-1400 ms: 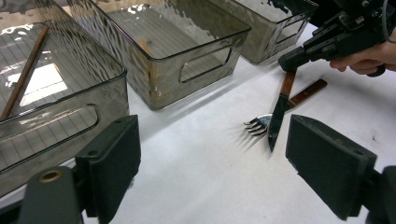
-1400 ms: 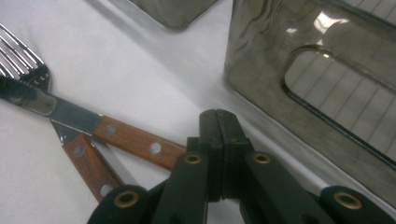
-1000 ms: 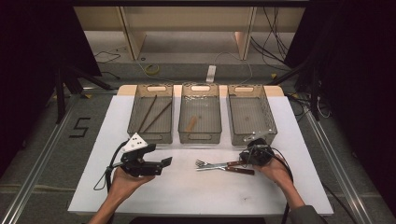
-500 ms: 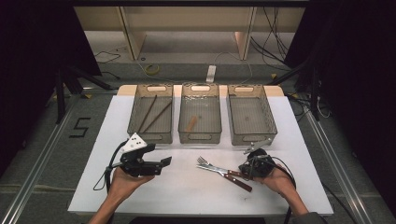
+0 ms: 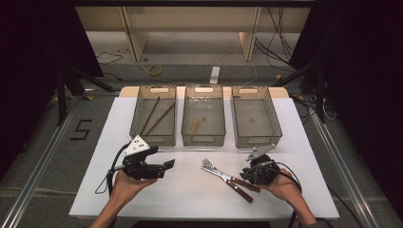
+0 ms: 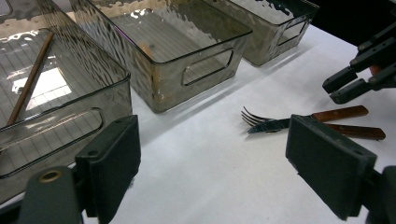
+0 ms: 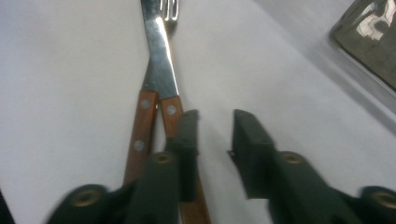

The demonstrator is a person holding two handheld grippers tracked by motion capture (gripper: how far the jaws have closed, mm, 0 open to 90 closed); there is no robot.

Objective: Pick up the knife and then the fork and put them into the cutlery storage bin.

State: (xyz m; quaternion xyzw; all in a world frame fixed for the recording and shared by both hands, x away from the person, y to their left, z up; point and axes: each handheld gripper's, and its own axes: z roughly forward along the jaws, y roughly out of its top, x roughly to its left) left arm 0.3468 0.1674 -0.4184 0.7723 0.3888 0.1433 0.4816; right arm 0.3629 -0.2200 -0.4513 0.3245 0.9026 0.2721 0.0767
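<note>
Fork (image 7: 161, 51) and knife (image 5: 237, 186) lie side by side just ahead of the right hand-held gripper (image 7: 215, 135), jaws apart; closing off-centre could clamp both handles, or nudge them askew.

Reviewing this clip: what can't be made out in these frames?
- Right gripper view: the right gripper hides the lower ends of the wooden-handled fork and knife; whether it touches them can't be told.
- High view: the small tan object in the middle smoky plastic bin is too small to identify.
- Left gripper view: the frame edge cuts off the left bin.
</note>
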